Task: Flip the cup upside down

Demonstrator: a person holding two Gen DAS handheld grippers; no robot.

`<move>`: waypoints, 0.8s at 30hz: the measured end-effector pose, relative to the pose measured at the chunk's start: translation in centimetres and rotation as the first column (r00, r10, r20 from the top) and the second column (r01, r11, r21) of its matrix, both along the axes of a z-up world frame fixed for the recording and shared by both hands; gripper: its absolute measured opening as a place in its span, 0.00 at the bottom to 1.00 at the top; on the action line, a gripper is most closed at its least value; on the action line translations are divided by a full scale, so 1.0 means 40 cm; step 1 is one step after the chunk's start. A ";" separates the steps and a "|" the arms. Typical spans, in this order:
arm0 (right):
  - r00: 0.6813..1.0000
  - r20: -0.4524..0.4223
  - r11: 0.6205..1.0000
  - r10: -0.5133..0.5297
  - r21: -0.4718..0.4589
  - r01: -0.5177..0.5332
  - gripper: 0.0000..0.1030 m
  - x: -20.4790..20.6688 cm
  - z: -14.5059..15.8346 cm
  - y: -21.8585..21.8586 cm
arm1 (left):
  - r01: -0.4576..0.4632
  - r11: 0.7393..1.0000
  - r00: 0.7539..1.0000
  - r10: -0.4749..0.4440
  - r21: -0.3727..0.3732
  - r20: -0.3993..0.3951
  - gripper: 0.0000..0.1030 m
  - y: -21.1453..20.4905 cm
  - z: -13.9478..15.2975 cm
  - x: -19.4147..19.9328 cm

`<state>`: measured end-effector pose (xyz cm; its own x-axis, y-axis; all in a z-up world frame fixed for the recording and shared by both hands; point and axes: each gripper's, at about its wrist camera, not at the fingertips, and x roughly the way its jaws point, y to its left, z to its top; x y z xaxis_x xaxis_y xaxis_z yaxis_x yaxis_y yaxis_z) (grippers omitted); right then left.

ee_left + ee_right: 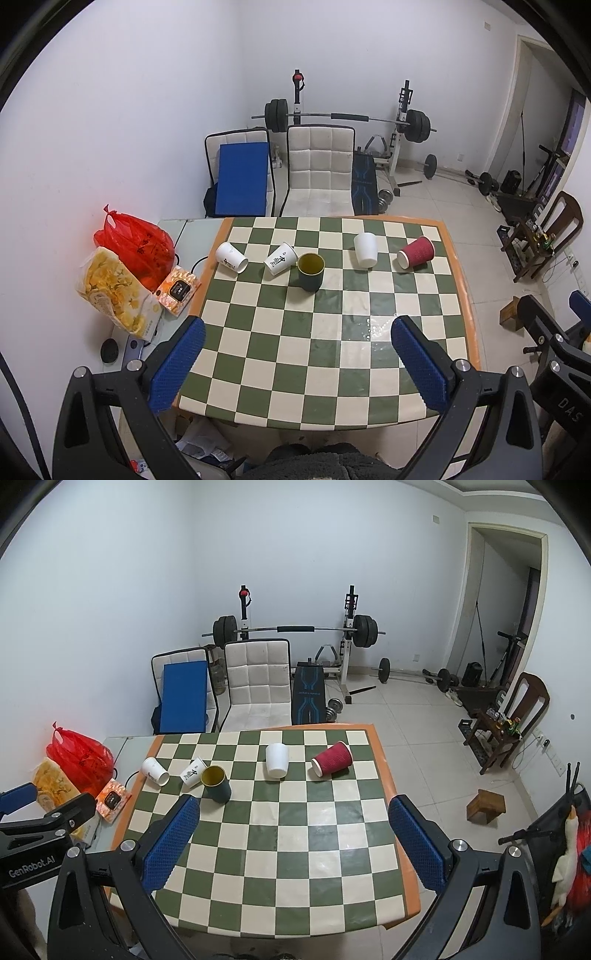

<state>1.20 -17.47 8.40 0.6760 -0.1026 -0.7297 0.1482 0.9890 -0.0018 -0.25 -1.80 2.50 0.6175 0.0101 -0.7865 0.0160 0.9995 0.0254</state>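
Note:
Several cups sit in a row on the far part of the checkered table. A dark green cup with a yellow inside stands upright, mouth up; it also shows in the right wrist view. Two white printed paper cups lie on their sides left of it. A plain white cup stands mouth down. A red ribbed cup lies on its side. My left gripper and right gripper are open and empty above the table's near half.
A red plastic bag, a yellow snack bag and an orange packet lie on a side table at the left. Two white chairs and a barbell rack stand behind. A small wooden stool is on the floor right.

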 end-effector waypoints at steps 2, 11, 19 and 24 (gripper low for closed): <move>1.000 0.002 1.000 -0.001 -0.002 0.001 1.00 0.001 0.001 0.000 | -0.001 1.000 1.000 0.001 0.001 0.003 1.00 -0.001 0.000 -0.004; 1.000 0.008 1.000 -0.002 0.002 0.002 1.00 0.013 0.008 -0.006 | 0.001 1.000 1.000 -0.001 -0.002 0.002 1.00 -0.003 0.003 -0.001; 1.000 0.005 1.000 -0.004 0.002 0.004 1.00 0.017 0.009 -0.010 | 0.005 1.000 1.000 -0.005 -0.005 0.002 1.00 -0.003 0.012 -0.005; 1.000 0.011 1.000 -0.003 -0.001 0.003 1.00 0.006 0.009 -0.008 | 0.000 1.000 1.000 0.000 -0.007 0.007 1.00 -0.007 0.015 -0.004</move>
